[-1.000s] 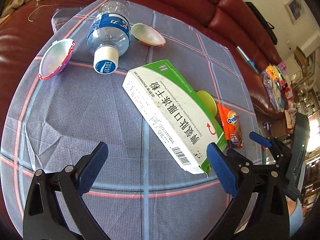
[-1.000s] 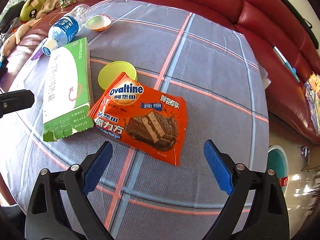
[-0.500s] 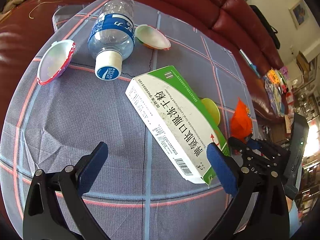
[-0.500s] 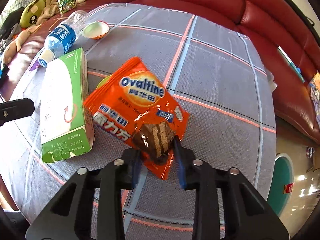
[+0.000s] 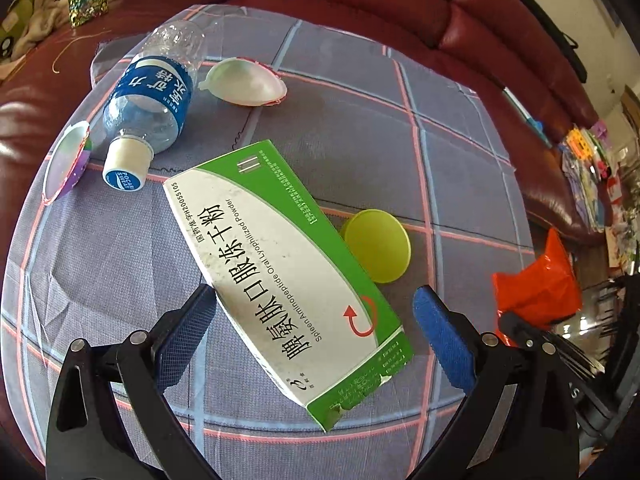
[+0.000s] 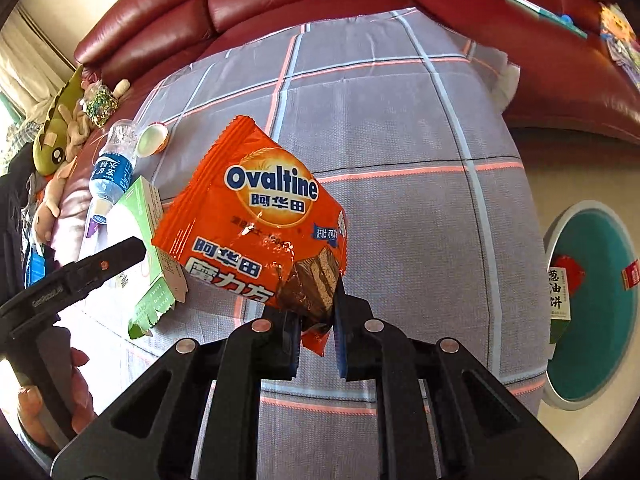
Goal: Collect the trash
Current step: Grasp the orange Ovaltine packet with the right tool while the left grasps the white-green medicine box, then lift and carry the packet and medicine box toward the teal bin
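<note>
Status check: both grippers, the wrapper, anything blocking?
Right gripper shut on wrapper, lifted off cloth. Left gripper open, straddling box. Nothing blocking; bin at right.

Both wrist views steeply downward, close; sharing green box (image 5: 288,280)

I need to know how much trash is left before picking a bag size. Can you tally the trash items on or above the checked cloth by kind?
Plastic bottle: 1
Cardboard box: 1
Snack wrapper, pinched in the right gripper: 1
Round yellow-green lid: 1
White shell-like cups, one beside the bottle, one at the cloth's edge: 2
Total: 6
</note>
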A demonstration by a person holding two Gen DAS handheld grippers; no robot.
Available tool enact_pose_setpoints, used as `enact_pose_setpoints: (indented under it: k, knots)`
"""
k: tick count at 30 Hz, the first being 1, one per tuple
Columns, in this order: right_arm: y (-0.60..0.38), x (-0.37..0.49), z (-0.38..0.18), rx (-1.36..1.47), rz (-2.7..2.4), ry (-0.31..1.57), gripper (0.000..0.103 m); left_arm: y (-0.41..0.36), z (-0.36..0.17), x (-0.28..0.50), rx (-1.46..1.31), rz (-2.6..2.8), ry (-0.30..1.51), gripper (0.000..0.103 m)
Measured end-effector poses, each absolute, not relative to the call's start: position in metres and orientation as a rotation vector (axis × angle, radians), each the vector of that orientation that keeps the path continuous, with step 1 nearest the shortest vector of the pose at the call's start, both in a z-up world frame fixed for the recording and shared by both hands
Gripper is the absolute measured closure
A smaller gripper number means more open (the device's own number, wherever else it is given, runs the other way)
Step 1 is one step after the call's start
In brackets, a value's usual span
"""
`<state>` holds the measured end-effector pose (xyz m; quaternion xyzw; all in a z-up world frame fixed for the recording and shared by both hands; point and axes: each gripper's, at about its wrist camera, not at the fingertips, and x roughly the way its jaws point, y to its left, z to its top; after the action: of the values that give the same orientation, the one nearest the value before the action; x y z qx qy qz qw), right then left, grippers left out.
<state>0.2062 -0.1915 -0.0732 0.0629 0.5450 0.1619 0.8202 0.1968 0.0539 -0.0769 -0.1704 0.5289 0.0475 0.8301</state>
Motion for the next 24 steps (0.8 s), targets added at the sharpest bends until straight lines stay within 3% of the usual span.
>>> enact_pose_setpoints:
  k: [12, 17, 24]
  knots:
    - [-0.213, 0.198, -0.077, 0.214, 0.370, 1.159, 0.090, 0.035, -0.101, 0.196, -0.248, 0.129, 1.195, 0.004]
    - [-0.213, 0.195, -0.078, 0.240, 0.383, 1.167, 0.090, 0.045, -0.096, 0.174, -0.232, 0.050, 1.183, 0.022]
    - [-0.202, 0.189, -0.081, 0.259, 0.417, 1.191, 0.090, 0.054, -0.089, 0.171, -0.199, 0.063, 1.188, 0.019]
